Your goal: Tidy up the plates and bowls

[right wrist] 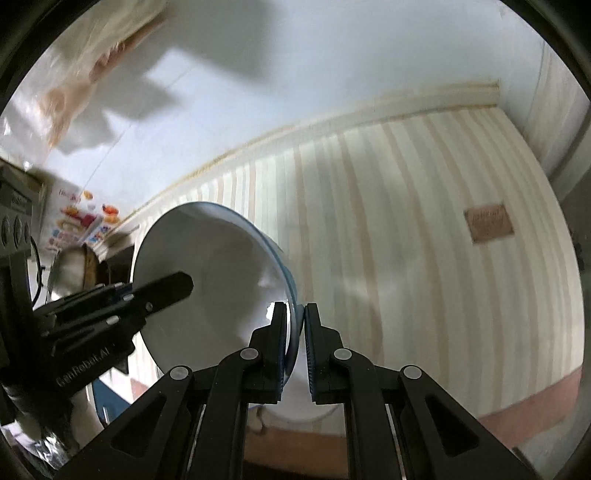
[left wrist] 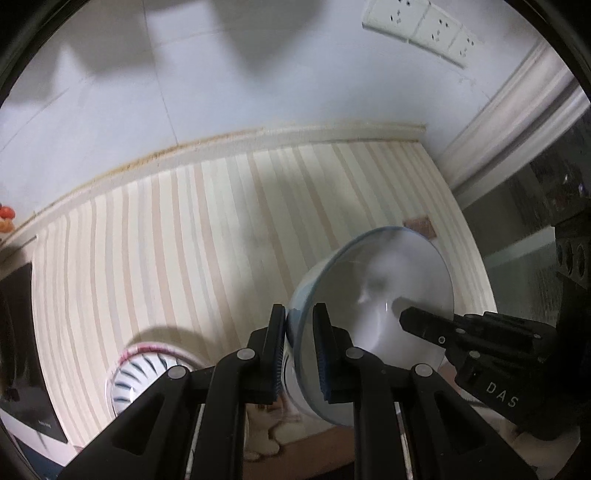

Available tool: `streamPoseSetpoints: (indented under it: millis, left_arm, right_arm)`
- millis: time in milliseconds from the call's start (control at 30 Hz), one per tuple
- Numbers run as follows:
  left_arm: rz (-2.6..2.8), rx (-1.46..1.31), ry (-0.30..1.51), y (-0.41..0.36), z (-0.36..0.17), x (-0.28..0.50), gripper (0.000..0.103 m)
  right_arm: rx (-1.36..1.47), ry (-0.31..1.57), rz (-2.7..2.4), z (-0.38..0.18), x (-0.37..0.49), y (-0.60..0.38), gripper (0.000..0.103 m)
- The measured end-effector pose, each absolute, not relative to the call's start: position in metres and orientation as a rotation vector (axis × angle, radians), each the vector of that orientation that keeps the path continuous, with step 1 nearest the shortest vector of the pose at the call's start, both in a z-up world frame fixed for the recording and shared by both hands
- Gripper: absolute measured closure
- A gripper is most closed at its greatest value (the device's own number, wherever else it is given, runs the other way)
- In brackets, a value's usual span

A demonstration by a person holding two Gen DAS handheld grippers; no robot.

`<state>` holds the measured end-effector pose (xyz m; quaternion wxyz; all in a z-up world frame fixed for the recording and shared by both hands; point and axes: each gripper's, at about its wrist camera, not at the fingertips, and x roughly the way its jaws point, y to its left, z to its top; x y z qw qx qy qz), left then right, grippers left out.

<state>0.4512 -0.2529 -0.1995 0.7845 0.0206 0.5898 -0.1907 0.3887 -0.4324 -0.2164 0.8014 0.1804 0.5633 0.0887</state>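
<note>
A white bowl with a blue rim [left wrist: 384, 295] is held in the air, tilted on its side, above the striped mat [left wrist: 184, 229]. My left gripper [left wrist: 299, 325] is shut on the bowl's rim. My right gripper [right wrist: 294, 321] is shut on the opposite rim of the same bowl [right wrist: 214, 280]. Each gripper shows in the other's view: the right one [left wrist: 461, 332] reaches into the bowl from the right, the left one [right wrist: 140, 295] from the left. A second bowl with dark stripes and a pink rim [left wrist: 144, 373] sits on the mat, lower left of my left gripper.
A striped cream mat [right wrist: 424, 240] with a brown label [right wrist: 488, 222] covers the counter up to the white wall. Wall sockets [left wrist: 421, 26] are at upper right. A black flat object [left wrist: 18, 350] lies at the left edge. Colourful packaging [right wrist: 81, 221] and a metal pot [right wrist: 70, 269] stand at left.
</note>
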Motion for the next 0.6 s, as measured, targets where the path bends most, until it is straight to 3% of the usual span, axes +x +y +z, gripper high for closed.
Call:
streamPoseSetpoints:
  millis: [600]
  left_arm:
    - [-0.398, 0.106, 1.435, -0.261, -0.281, 0.411, 0.09]
  right_arm:
    - [0.408, 1.36, 0.158, -0.3, 0.353, -0.438, 0.091]
